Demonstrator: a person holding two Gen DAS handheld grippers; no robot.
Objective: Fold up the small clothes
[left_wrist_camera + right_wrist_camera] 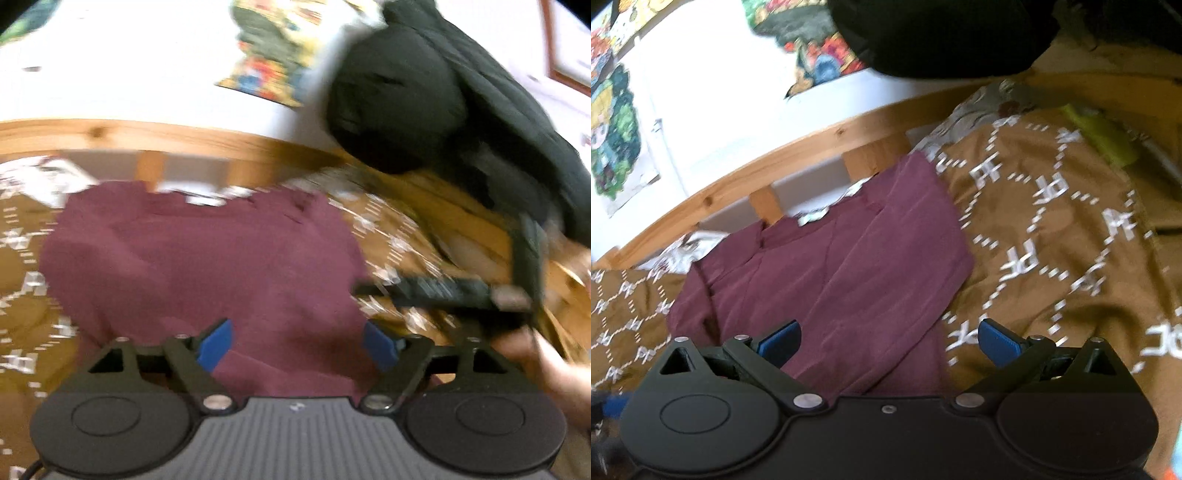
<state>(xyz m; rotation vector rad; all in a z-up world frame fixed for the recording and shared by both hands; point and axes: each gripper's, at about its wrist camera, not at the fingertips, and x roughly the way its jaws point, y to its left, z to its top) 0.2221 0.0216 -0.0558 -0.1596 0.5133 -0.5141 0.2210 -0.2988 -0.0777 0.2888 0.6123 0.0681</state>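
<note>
A small maroon shirt [207, 258] lies partly folded on a brown patterned blanket [22, 317]; it also shows in the right wrist view [834, 266], with one side folded over the middle. My left gripper [297, 343] is open and empty, hovering above the shirt's near edge. My right gripper [888, 341] is open and empty, above the shirt's near right edge and the blanket [1052, 229]. The right gripper [443, 291] appears blurred at the right of the left wrist view, held by a hand [546, 365].
A wooden bed rail [775, 151] runs behind the shirt, with a white wall and colourful posters [613, 133] beyond. A dark bulky garment [424, 103] hangs at the upper right. A yellow-green item [1100, 136] lies on the blanket's far right.
</note>
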